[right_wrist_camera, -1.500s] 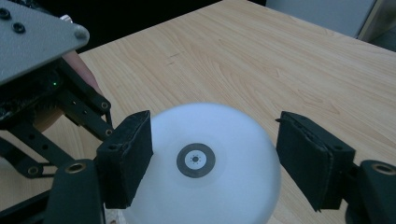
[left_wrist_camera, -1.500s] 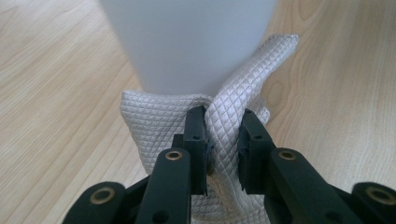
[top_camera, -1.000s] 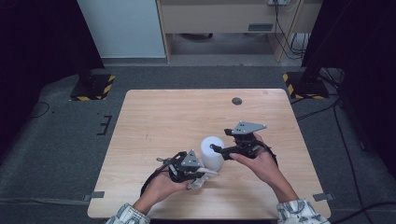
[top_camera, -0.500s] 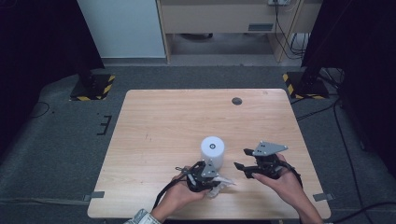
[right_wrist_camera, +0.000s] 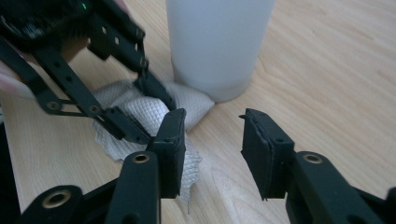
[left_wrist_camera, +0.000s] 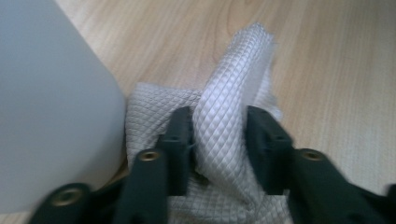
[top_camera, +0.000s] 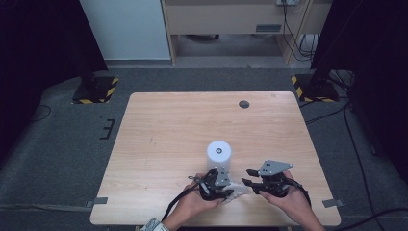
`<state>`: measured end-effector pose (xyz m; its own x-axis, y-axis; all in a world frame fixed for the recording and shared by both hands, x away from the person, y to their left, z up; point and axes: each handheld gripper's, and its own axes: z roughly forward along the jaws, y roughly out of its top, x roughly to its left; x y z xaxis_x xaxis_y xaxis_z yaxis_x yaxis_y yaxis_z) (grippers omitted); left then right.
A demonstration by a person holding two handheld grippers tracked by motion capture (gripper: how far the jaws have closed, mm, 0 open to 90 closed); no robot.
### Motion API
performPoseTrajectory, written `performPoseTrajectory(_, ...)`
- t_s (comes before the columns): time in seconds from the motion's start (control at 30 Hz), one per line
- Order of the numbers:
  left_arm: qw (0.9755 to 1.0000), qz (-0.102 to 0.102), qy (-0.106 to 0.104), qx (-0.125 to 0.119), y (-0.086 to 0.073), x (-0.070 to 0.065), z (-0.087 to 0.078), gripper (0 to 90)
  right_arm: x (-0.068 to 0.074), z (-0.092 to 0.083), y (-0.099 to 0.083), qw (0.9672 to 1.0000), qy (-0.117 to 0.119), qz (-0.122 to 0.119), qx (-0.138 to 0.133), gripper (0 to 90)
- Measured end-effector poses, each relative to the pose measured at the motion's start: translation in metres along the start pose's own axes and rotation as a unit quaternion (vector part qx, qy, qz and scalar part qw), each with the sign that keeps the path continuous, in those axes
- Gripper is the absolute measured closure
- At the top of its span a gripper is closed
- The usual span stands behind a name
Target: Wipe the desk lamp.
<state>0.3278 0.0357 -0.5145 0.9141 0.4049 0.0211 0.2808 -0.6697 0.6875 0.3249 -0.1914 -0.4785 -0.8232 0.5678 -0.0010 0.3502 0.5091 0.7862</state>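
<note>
The white quilted cloth (left_wrist_camera: 224,135) lies crumpled on the counter (top_camera: 168,125) near its front edge, touching the foot of the upright white cylinder (top_camera: 219,155). A raised fold of it stands between the jaws of the left claw (left_wrist_camera: 218,140), which have just been opening from a tight pinch and now flank the fold narrowly, seemingly without pressing it. The right claw (right_wrist_camera: 212,140) has just been closing and stands part open with nothing between its jaws; the cloth's loose edge lies just left of its left jaw, so the left claw is nearer.
</note>
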Motion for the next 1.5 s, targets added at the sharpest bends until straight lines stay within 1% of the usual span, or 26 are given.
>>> performPoseTrajectory(0.07, 0.9999, -0.01, -0.003, -0.005, 0.0, -0.001, -0.003, 46.2, 0.0, 0.0, -0.002, 1.0, 0.0, 0.005, 0.001, 57.3)
performPoseTrajectory(0.17, 0.9999, -0.004, -0.002, -0.015, 0.001, -0.006, -0.013, 42.5, 0.002, -0.003, -0.003, 0.9999, -0.001, 0.011, -0.005, 54.8)
performPoseTrajectory(0.27, 0.9997, -0.003, 0.001, -0.023, -0.001, -0.005, -0.025, 41.5, 0.003, -0.003, -0.003, 0.9999, 0.0, 0.012, -0.005, 53.9)
performPoseTrajectory(0.3, 0.9994, -0.011, 0.007, -0.032, -0.003, -0.002, -0.035, 41.6, 0.005, -0.003, -0.003, 0.9999, 0.001, 0.011, -0.004, 54.5)
performPoseTrajectory(0.33, 0.9994, -0.011, 0.007, -0.032, -0.003, -0.002, -0.035, 42.1, 0.005, -0.003, -0.003, 0.9999, 0.001, 0.011, -0.004, 54.5)
performPoseTrajectory(0.37, 0.9992, -0.014, 0.008, -0.037, -0.007, 0.0, -0.044, 42.8, 0.007, -0.003, -0.002, 0.9999, 0.003, 0.006, -0.007, 56.6)
performPoseTrajectory(0.4, 0.9992, -0.014, 0.008, -0.037, -0.007, 0.0, -0.044, 42.9, 0.007, -0.003, -0.002, 0.9999, 0.003, 0.006, -0.007, 56.6)
performPoseTrajectory(0.43, 0.999, -0.016, 0.011, -0.041, -0.012, 0.002, -0.053, 44.0, 0.011, -0.001, -0.001, 0.9999, 0.007, -0.004, -0.011, 58.6)
performPoseTrajectory(0.47, 0.999, -0.016, 0.011, -0.041, -0.012, 0.002, -0.053, 45.9, 0.011, -0.001, -0.001, 0.9999, 0.007, -0.004, -0.011, 58.6)
performPoseTrajectory(0.6, 0.9988, -0.018, 0.02, -0.04, -0.02, 0.003, -0.066, 46.5, 0.018, 0.007, 0.001, 0.9996, 0.017, -0.02, -0.003, 59.9)
performPoseTrajectory(0.63, 0.9989, -0.016, 0.024, -0.038, -0.022, 0.004, -0.068, 46.6, 0.022, 0.011, 0.003, 0.9993, 0.022, -0.031, 0.0, 56.8)
performPoseTrajectory(0.67, 0.9988, -0.018, 0.025, -0.037, -0.024, 0.004, -0.07, 46.6, 0.022, 0.011, 0.003, 0.9993, 0.022, -0.031, 0.0, 56.8)
performPoseTrajectory(0.7, 0.9988, -0.018, 0.028, -0.037, -0.026, 0.005, -0.072, 47.2, 0.025, 0.016, 0.004, 0.9989, 0.028, -0.038, -0.001, 51.6)
performPoseTrajectory(0.73, 0.9987, -0.02, 0.03, -0.036, -0.028, 0.006, -0.073, 47.2, 0.025, 0.016, 0.004, 0.9989, 0.028, -0.038, -0.001, 51.6)
performPoseTrajectory(0.83, 0.9984, -0.029, 0.038, -0.031, -0.033, 0.011, -0.074, 47.0, 0.028, 0.025, 0.008, 0.9986, 0.031, -0.042, -0.003, 39.1)
performPoseTrajectory(0.87, 0.9982, -0.032, 0.042, -0.029, -0.034, 0.012, -0.073, 46.6, 0.03, 0.028, 0.009, 0.9986, 0.032, -0.043, 0.0, 35.9)
performPoseTrajectory(0.9, 0.998, -0.033, 0.047, -0.028, -0.034, 0.014, -0.073, 44.9, 0.032, 0.038, 0.01, 0.9984, 0.034, -0.044, 0.008, 32.7)
performPoseTrajectory(0.93, 0.9976, -0.036, 0.052, -0.028, -0.035, 0.016, -0.073, 44.9, 0.032, 0.038, 0.01, 0.9984, 0.034, -0.044, 0.008, 30.1)
performPoseTrajectory(1.07, 0.9966, -0.046, 0.06, -0.033, -0.037, 0.023, -0.075, 41.9, 0.034, 0.054, 0.011, 0.9978, 0.04, -0.044, 0.03, 23.4)
performPoseTrajectory(1.1, 0.9964, -0.047, 0.062, -0.033, -0.038, 0.024, -0.076, 40.0, 0.034, 0.062, 0.009, 0.9972, 0.04, -0.046, 0.043, 22.6)
performPoseTrajectory(1.17, 0.9959, -0.051, 0.066, -0.036, -0.039, 0.026, -0.077, 39.7, 0.034, 0.065, 0.008, 0.9969, 0.04, -0.046, 0.048, 22.2)
performPoseTrajectory(1.27, 0.9951, -0.056, 0.069, -0.042, -0.039, 0.028, -0.078, 37.2, 0.035, 0.073, 0.007, 0.9961, 0.047, -0.045, 0.06, 25.4)
performPoseTrajectory(1.37, 0.9943, -0.061, 0.077, -0.041, -0.041, 0.032, -0.079, 34.8, 0.037, 0.081, 0.005, 0.9948, 0.054, -0.047, 0.072, 36.1)
performPoseTrajectory(1.4, 0.9943, -0.061, 0.077, -0.041, -0.041, 0.032, -0.079, 34.6, 0.037, 0.081, 0.005, 0.9948, 0.054, -0.047, 0.072, 36.1)
performPoseTrajectory(1.47, 0.9937, -0.063, 0.081, -0.044, -0.041, 0.033, -0.08, 34.3, 0.036, 0.08, 0.004, 0.9946, 0.06, -0.045, 0.071, 40.8)
performPoseTrajectory(1.5, 0.9932, -0.066, 0.082, -0.051, -0.041, 0.034, -0.08, 33.4, 0.036, 0.078, 0.003, 0.9948, 0.062, -0.043, 0.068, 50.7)
